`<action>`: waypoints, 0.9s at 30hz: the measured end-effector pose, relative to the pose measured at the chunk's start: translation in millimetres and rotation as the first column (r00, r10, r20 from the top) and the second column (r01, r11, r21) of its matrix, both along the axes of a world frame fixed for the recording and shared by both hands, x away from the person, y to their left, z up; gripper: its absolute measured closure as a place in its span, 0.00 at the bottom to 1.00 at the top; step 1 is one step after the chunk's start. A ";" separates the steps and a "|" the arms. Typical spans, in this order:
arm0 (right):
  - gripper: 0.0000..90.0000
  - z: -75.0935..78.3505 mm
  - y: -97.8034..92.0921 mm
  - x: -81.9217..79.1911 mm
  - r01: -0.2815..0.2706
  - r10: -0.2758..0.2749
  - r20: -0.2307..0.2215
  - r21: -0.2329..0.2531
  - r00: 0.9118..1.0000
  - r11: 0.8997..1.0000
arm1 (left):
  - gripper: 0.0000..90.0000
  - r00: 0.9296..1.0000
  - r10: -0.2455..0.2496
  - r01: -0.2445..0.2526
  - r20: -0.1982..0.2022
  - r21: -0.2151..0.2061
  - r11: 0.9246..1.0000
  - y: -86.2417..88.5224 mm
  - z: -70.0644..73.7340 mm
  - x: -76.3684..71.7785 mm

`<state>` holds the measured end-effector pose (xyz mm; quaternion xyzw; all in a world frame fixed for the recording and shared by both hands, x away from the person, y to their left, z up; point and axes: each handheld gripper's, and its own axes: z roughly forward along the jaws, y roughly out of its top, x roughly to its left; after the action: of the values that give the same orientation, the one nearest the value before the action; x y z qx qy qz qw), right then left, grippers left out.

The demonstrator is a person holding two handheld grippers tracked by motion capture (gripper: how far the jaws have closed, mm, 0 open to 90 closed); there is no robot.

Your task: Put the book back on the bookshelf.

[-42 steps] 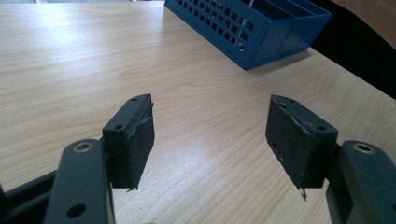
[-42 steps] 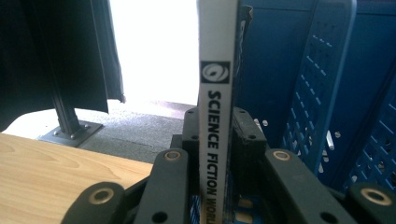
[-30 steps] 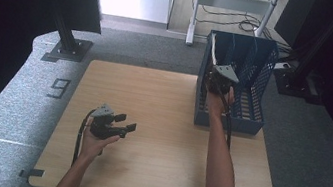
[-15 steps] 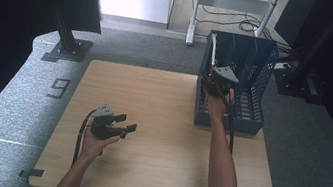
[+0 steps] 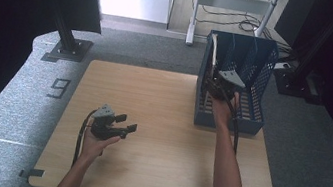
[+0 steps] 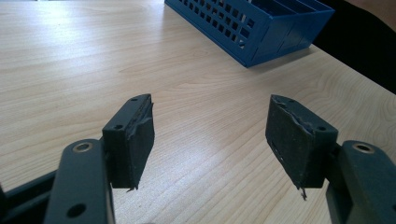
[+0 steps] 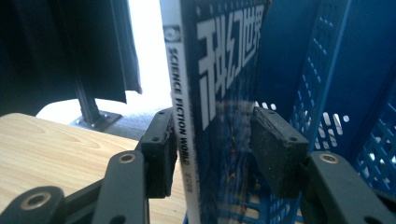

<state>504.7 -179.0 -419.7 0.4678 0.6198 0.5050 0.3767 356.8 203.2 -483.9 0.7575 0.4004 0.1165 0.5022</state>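
A magazine [image 7: 219,70] with "Science Fiction World" on its white spine stands upright inside the blue slotted basket [image 5: 260,63], at its left side [image 5: 215,48]. My right gripper [image 7: 212,126] reaches into the basket [image 7: 336,70] with its jaws on either side of the magazine. The gap between them is wider than the magazine is thick. The left pad lies against the spine and the right pad is close to the cover. In the high view the right gripper [image 5: 220,79] is at the basket's near left part. My left gripper [image 5: 127,123] hovers low over the table, open and empty [image 6: 210,121].
The wooden table [image 5: 163,103] has bare board between the two hands. The basket [image 6: 261,28] stands at the table's far right edge. A metal stand foot [image 5: 68,47] and a number marker [image 5: 59,87] are on the grey floor to the left.
Almost nothing has moved. The right hand stays at the basket with the magazine, and the left gripper holds its place over the table.
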 end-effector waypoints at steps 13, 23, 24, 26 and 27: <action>0.55 -2.6 -7.4 -16.1 -0.035 0.035 0.004 0.022 0.999 0.999 | 0.36 1.000 -0.002 0.002 0.002 0.002 1.000 -1.1 0.3 -0.7; 0.55 -6.3 -10.6 -34.5 -0.077 0.077 0.004 0.042 0.997 0.996 | 0.36 1.000 -0.005 0.005 0.003 0.005 1.000 -2.2 0.8 -1.5; 0.55 -6.4 -10.7 -35.9 -0.078 0.078 0.005 0.041 0.997 0.996 | 0.36 1.000 -0.005 0.005 0.003 0.004 1.000 -2.1 1.0 -1.6; 0.55 -6.7 -11.3 -38.9 -0.083 0.083 0.005 0.046 0.997 0.995 | 0.36 1.000 -0.006 0.006 0.004 0.004 1.000 -2.2 1.2 -1.8; 0.55 -6.7 -11.5 -40.5 -0.085 0.085 0.001 0.046 0.996 0.995 | 0.36 1.000 -0.006 0.006 0.004 0.005 1.000 -2.3 1.3 -1.8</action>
<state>464.1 -190.5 -426.4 0.4498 0.6274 0.5345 0.3440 355.0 200.9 -482.6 0.7597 0.3970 0.1175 0.5014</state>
